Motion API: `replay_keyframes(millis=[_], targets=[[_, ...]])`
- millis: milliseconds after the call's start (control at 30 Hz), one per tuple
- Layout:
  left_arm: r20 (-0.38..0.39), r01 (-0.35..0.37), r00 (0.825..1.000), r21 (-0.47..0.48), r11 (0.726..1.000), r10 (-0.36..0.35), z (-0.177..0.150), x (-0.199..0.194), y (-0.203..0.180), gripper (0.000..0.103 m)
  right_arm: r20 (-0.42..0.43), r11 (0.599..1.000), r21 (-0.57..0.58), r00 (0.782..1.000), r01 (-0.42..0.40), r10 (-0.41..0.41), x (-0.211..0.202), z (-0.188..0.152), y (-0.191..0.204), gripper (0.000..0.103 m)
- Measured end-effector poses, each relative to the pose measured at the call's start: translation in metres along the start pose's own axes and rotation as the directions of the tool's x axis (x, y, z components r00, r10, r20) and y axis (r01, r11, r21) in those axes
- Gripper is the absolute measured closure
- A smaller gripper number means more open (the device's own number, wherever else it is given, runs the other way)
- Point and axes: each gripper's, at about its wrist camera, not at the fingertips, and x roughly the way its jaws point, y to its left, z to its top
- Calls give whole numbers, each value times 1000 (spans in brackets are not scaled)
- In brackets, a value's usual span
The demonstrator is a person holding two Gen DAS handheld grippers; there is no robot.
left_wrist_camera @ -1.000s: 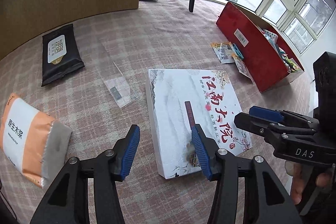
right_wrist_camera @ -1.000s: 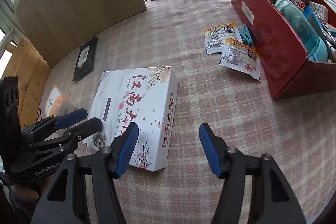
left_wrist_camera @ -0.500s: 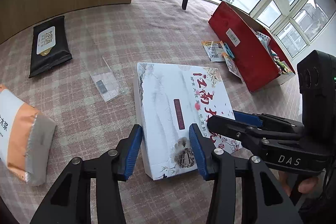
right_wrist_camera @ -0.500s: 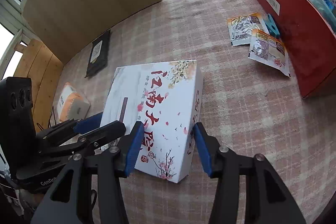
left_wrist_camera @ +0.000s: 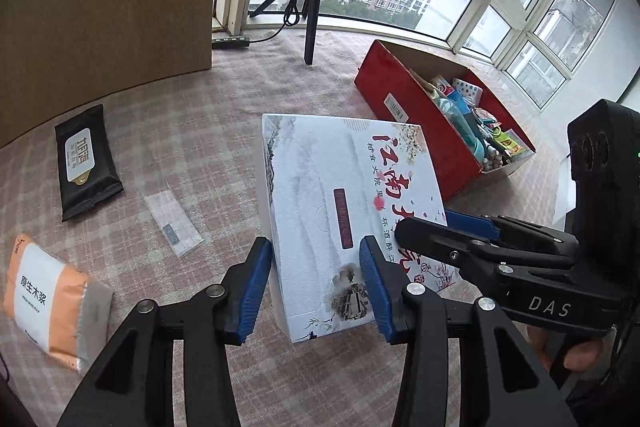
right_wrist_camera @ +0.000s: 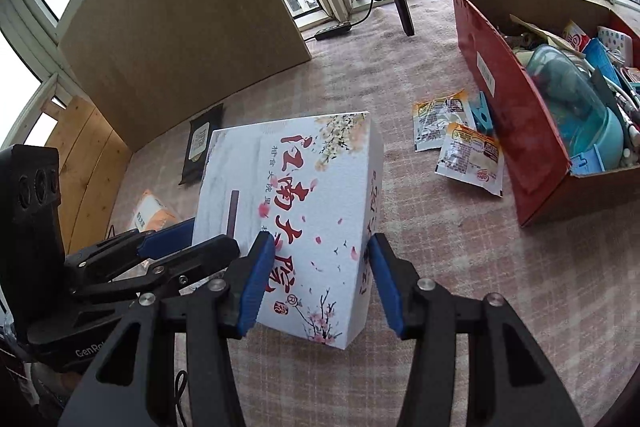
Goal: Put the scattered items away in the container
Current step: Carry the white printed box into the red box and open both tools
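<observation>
both tools are black with blue ribbed pads and silver screws; the right tool [left_wrist_camera: 472,227] reads "das", the left tool [right_wrist_camera: 176,247] "genrobot".

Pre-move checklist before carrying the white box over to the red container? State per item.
1. Left gripper clamped on the white box near corner: ok.
2. Right gripper clamped on the other near corner: ok.
3. Box clear of the checked cloth: near edge raised; far edge cannot tell.
4. Path to the red container: not ok, two snack sachets and a blue clip lie beside its wall.
5. Room inside container: not ok, already crowded with items.
6. Box level: not ok, tilted.
</observation>
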Motion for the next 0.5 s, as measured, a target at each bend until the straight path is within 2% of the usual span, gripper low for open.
replay_keyframes(millis=[267, 500], targets=[[64, 27, 997, 142, 989, -37, 54, 5, -69, 60, 131, 998, 56, 991, 28, -35, -53, 29, -42, 55], [54, 104, 991, 251, 962, -121, 108, 43, -155, 60, 231, 982, 150, 961, 117, -150, -103, 57, -116, 55]])
